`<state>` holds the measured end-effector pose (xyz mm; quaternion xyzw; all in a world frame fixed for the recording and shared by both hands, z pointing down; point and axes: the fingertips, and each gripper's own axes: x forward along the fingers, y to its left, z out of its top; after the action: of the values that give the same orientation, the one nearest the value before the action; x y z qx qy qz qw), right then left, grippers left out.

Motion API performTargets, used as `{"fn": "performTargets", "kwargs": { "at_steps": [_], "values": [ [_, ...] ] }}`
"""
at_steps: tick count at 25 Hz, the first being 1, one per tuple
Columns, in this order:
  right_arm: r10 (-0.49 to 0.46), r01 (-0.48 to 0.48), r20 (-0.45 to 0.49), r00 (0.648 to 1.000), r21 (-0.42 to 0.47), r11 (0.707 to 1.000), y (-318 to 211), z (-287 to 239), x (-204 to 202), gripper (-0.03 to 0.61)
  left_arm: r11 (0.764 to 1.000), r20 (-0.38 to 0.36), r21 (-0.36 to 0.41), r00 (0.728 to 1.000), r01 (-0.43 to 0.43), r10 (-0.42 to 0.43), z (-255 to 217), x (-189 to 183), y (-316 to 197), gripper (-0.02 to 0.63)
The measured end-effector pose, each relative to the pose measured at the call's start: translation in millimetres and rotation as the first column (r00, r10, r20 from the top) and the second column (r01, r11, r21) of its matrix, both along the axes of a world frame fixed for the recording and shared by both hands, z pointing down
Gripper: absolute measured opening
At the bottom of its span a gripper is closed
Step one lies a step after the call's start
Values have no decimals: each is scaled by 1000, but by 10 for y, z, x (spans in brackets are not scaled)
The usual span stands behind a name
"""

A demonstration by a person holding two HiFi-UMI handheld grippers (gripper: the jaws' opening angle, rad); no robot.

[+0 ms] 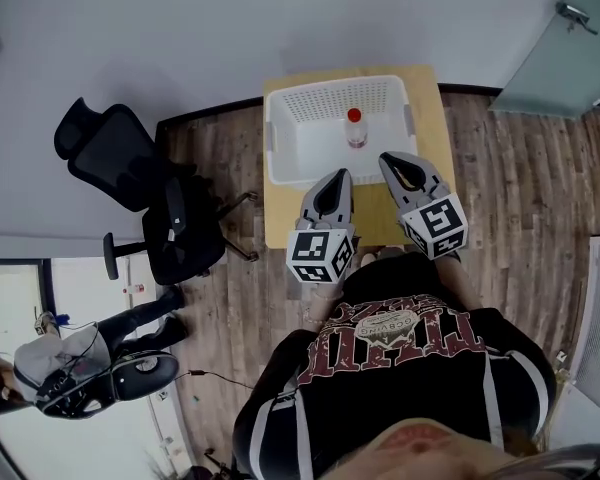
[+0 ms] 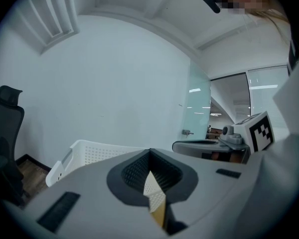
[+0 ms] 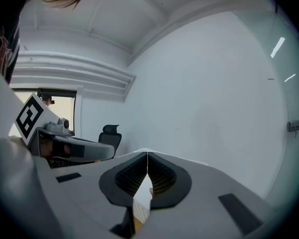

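Note:
Both grippers are held close in front of the person's chest, above the near edge of a small wooden table (image 1: 432, 118). My left gripper (image 1: 336, 176) is shut with nothing between its jaws; its tips (image 2: 149, 152) meet and point toward a white perforated basket (image 2: 89, 153). My right gripper (image 1: 390, 158) is shut and empty too, its tips (image 3: 147, 156) aimed up at a bare white wall. The basket (image 1: 280, 138) sits on the table just beyond both grippers. A small clear bottle with a red cap (image 1: 355, 128) stands upright inside it, a short way past the tips.
A black office chair (image 1: 140, 193) stands on the wood floor left of the table. A frosted glass door (image 1: 565, 38) with a handle is at the far right. Someone sits low at the lower left (image 1: 70, 368). White wall runs behind the table.

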<state>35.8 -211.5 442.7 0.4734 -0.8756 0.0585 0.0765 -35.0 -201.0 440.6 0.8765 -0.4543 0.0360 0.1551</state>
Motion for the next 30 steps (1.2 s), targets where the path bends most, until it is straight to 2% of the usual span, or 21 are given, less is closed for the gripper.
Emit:
{"fn": "performTargets", "kwargs": {
  "at_steps": [13,30],
  "values": [
    [-87,84,-49,995,-61,995,-405,202,-27,17,996,4,-56,998,70,-69,109,-37,-167,46],
    [-135,109,-168,977,-156,982,-856,590,-78,18,984,5,-104,989,147,-147,217,-228,-271,48]
  ]
}}
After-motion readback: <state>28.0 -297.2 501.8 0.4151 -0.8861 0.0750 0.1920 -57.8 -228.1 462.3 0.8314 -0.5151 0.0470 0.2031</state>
